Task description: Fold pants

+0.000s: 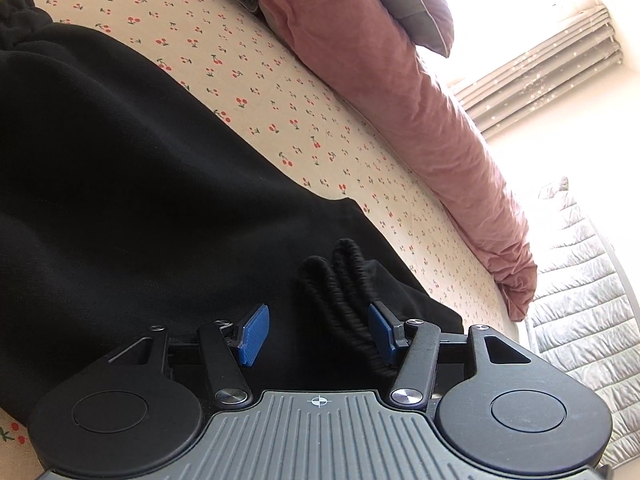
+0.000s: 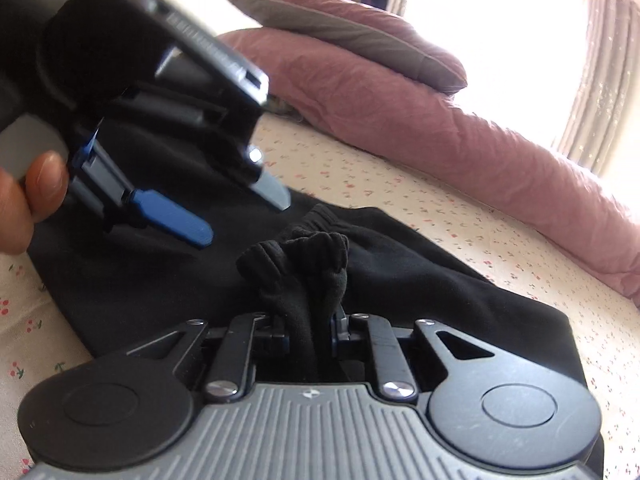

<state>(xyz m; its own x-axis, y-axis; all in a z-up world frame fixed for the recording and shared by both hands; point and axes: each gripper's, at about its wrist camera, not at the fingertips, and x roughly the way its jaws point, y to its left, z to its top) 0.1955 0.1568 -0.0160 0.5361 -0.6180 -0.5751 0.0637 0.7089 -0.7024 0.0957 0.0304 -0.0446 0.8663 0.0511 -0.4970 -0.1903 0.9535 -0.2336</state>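
Right claw (image 2: 310,330) clamps the black cuff (image 2: 298,264) (lower centre); left claw (image 1: 316,334) gapes wide — thin grip, so the pants (image 1: 120,184) could slip free.

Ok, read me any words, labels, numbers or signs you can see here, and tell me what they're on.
No word or number is readable in either view.
Left claw: a crosshair sign printed on its body, no letters.
Pale lettering on the same claw, in the right wrist view: too blurred to read.
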